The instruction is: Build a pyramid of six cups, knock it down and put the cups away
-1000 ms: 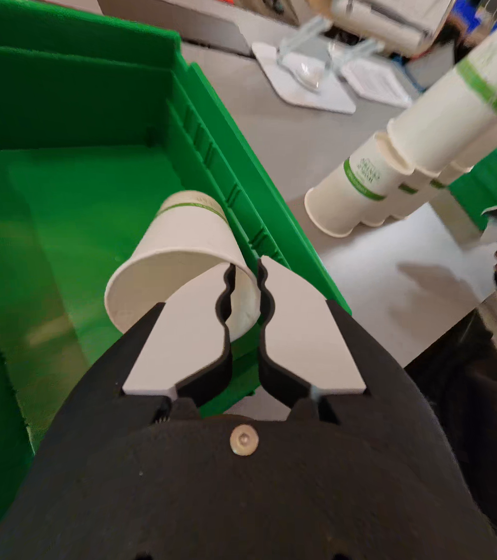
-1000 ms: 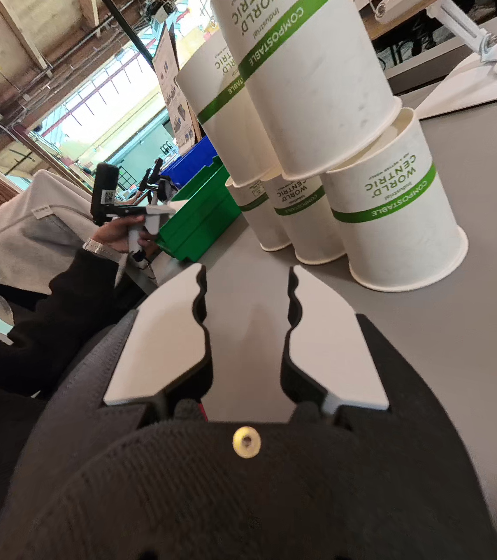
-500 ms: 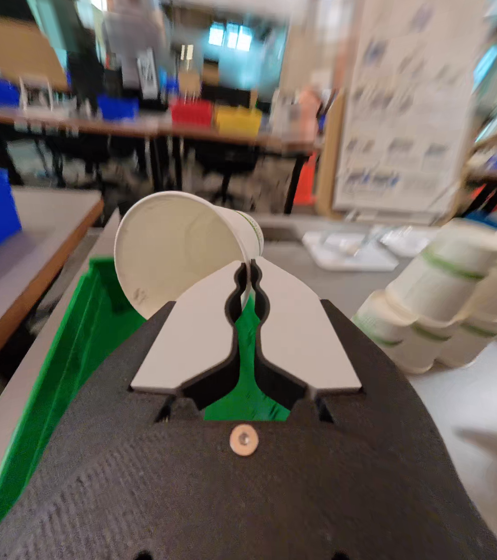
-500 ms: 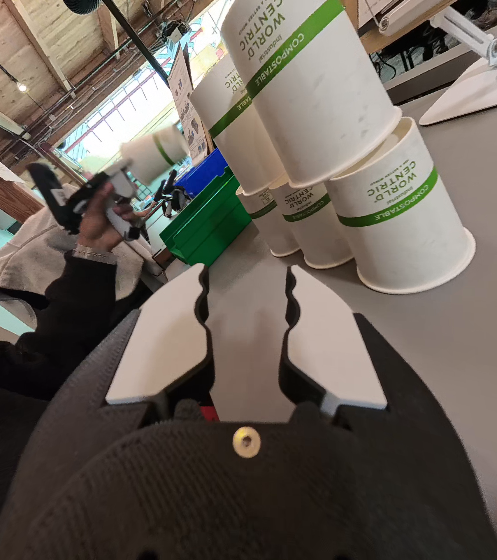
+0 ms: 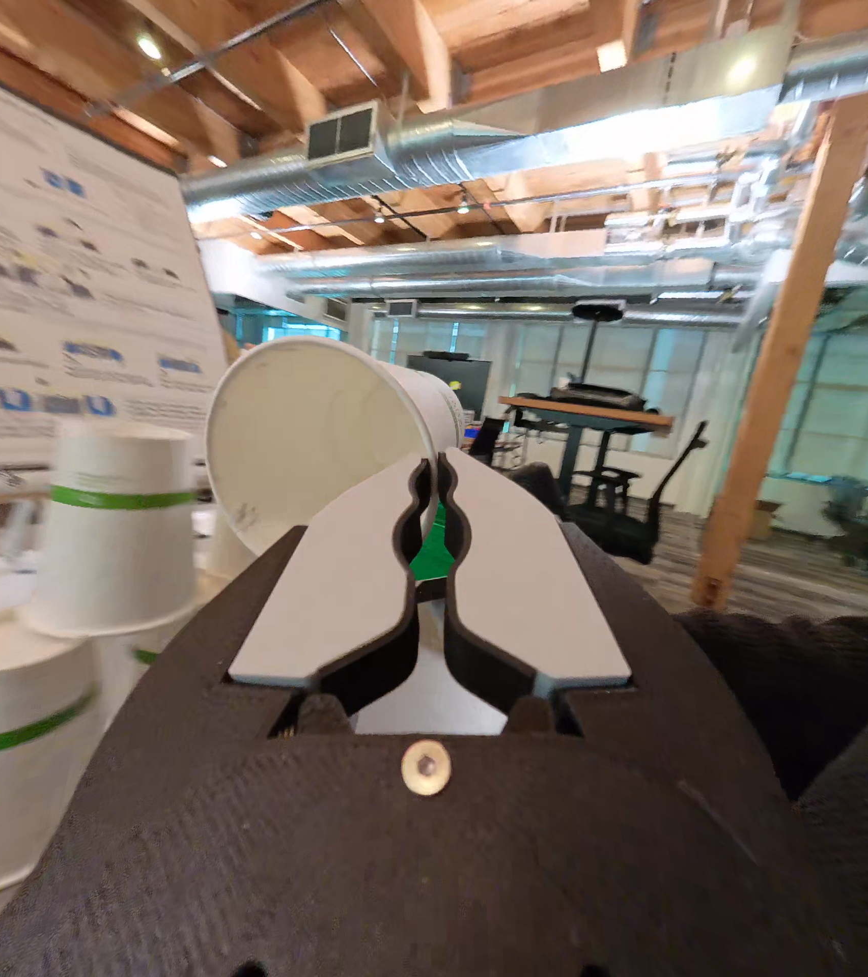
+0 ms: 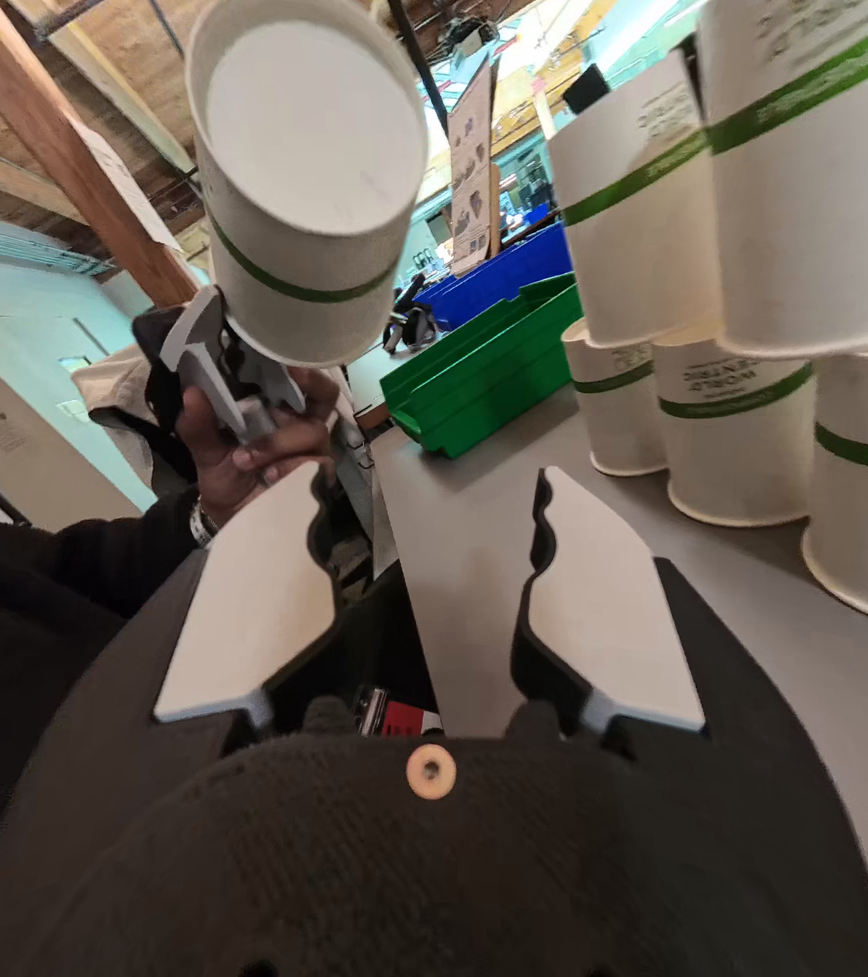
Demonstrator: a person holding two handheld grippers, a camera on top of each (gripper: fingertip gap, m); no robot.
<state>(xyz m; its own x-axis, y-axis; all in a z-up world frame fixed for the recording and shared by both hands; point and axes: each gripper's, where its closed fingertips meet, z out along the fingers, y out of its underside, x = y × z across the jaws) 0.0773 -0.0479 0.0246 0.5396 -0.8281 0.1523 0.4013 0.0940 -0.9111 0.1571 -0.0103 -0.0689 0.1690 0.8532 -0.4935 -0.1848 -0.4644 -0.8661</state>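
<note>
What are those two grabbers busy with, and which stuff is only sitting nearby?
In hand:
- left gripper, jaws shut on the rim of a white paper cup with a green band, held in the air
- right gripper, jaws open and empty, above the grey table

Nearby:
- stacked upturned white paper cups
- green plastic bin
- blue bins

left gripper [image 5: 434, 468] is raised up high with its jaws pinched nearly together on a thin edge, the hand [image 6: 257, 428] wrapped round its handle, while the right gripper [image 6: 431, 494] sits low, jaws spread wide with nothing between them.
</note>
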